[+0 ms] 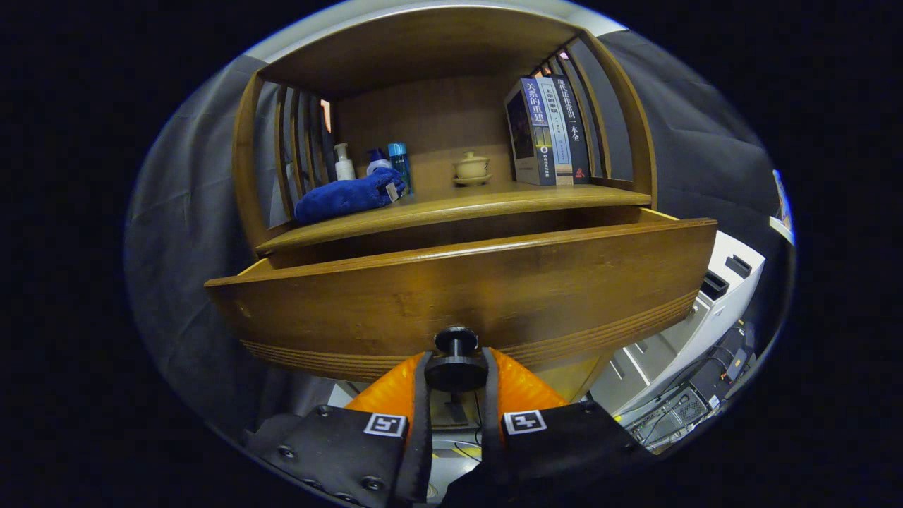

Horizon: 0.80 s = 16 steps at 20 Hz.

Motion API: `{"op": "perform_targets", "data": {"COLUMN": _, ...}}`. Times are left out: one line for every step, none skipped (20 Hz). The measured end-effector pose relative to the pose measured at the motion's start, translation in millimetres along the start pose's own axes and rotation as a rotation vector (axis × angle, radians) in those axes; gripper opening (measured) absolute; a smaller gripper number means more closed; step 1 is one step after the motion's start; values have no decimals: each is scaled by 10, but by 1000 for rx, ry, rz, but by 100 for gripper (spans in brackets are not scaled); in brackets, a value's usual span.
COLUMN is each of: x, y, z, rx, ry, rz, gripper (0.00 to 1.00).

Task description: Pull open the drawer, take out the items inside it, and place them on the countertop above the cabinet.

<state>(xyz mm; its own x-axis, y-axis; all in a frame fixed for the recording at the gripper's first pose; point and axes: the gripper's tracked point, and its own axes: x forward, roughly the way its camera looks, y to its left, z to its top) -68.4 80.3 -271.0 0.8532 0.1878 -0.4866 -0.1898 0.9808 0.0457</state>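
Closest of all, the hand-held gripper (456, 372) is seen with its two fingers (422, 395) pressed in from both sides on the round dark knob (456, 356) of the drawer (465, 296). The knob is held this way because it is the only part of the drawer front that can be gripped and pulled. The fingers are close together, with just the knob squeezed between them.

Just past the knob, the wide wooden front of the drawer is seen. It has been pulled out toward the fingers, and a dark gap is left between it and the cabinet (451, 212). The long side of the drawer front runs from left to right, and the drawer slides straight out toward the camera. What lies inside cannot be seen, because the front board is in the way.

Above the drawer is the worktop (494, 201), where the things are meant to be put. Near its left edge a blue cloth (347, 197) is lying, with three small bottles (374, 162) stood behind it. Near the middle, toward the back, a little lidded cup (472, 168) is set on a saucer. By the right edge, some books (547, 130) are stood upright against the slats.

It seems the pulling step is nearly done, and the reaching in is not yet begun.
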Motion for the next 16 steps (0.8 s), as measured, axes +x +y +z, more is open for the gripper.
{"op": "perform_targets", "data": {"x": -68, "y": -6, "z": -34, "rx": 3, "ry": 6, "rz": 0, "gripper": 37}}
{"op": "perform_targets", "data": {"x": -140, "y": -6, "z": -59, "rx": 2, "ry": 8, "rz": -1, "gripper": 37}}
{"op": "perform_targets", "data": {"x": -197, "y": -8, "z": -75, "rx": -1, "ry": 10, "rz": 0, "gripper": 37}}
{"op": "perform_targets", "data": {"x": -248, "y": -4, "z": -100, "rx": -5, "ry": 17, "rz": 0, "gripper": 37}}
{"op": "perform_targets", "data": {"x": -308, "y": -2, "z": -135, "rx": -3, "ry": 23, "rz": -1, "gripper": 37}}
{"op": "perform_targets", "data": {"x": -353, "y": -1, "z": -174, "rx": 1, "ry": 30, "rz": -2, "gripper": 37}}
{"op": "perform_targets", "data": {"x": -417, "y": -3, "z": -221, "rx": 2, "ry": 40, "rz": -2, "gripper": 37}}
{"op": "perform_targets", "data": {"x": -472, "y": -4, "z": -274, "rx": 3, "ry": 53, "rz": -2, "gripper": 37}}
{"op": "perform_targets", "data": {"x": -539, "y": -10, "z": -334, "rx": 6, "ry": 62, "rz": -3, "gripper": 37}}
{"op": "perform_targets", "data": {"x": -587, "y": -5, "z": -343, "rx": 10, "ry": 56, "rz": -1, "gripper": 37}}
{"op": "perform_targets", "data": {"x": -626, "y": -9, "z": -384, "rx": 5, "ry": 58, "rz": -5, "gripper": 37}}
{"op": "perform_targets", "data": {"x": -655, "y": -7, "z": -400, "rx": -2, "ry": 65, "rz": -4, "gripper": 37}}
{"op": "perform_targets", "data": {"x": -650, "y": 0, "z": -392, "rx": -6, "ry": 58, "rz": -5, "gripper": 37}}
{"op": "perform_targets", "data": {"x": -648, "y": -9, "z": -407, "rx": -14, "ry": 69, "rz": -3, "gripper": 37}}
{"op": "perform_targets", "data": {"x": -653, "y": -2, "z": -419, "rx": -6, "ry": 65, "rz": -4, "gripper": 37}}
{"op": "perform_targets", "data": {"x": -655, "y": 0, "z": -414, "rx": 3, "ry": 62, "rz": -7, "gripper": 37}}
